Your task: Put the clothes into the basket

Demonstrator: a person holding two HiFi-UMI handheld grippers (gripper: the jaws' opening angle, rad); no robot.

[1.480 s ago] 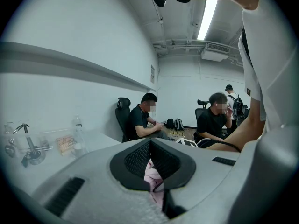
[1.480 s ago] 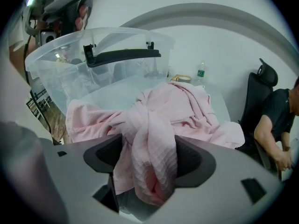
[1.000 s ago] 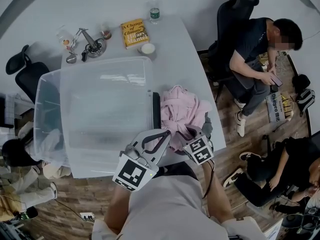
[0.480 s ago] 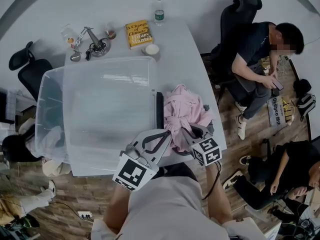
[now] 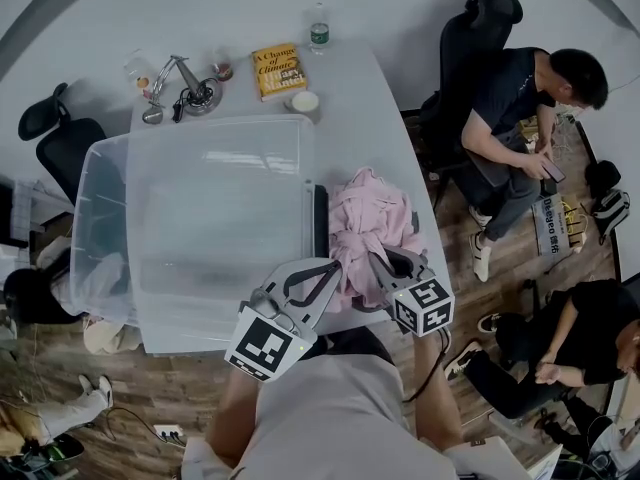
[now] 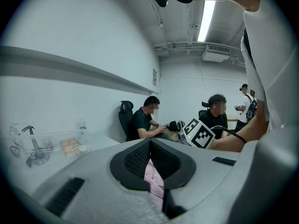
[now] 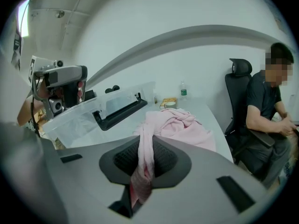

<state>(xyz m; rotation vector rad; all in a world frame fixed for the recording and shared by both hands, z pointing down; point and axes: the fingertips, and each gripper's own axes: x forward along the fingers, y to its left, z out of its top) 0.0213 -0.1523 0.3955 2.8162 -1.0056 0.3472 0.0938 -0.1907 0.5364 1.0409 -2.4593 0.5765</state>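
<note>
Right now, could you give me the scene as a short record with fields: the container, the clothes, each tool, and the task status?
container: clear plastic bin, on the left part of the white table
clothes: pink garment, bunched on the table just right of the bin, none of it inside
left tool: jaws shut on a fold of the pink garment
right tool: jaws closing, with a strip of the pink garment pinched between them
task status: garment gripped by both tools, not yet in the bin
</note>
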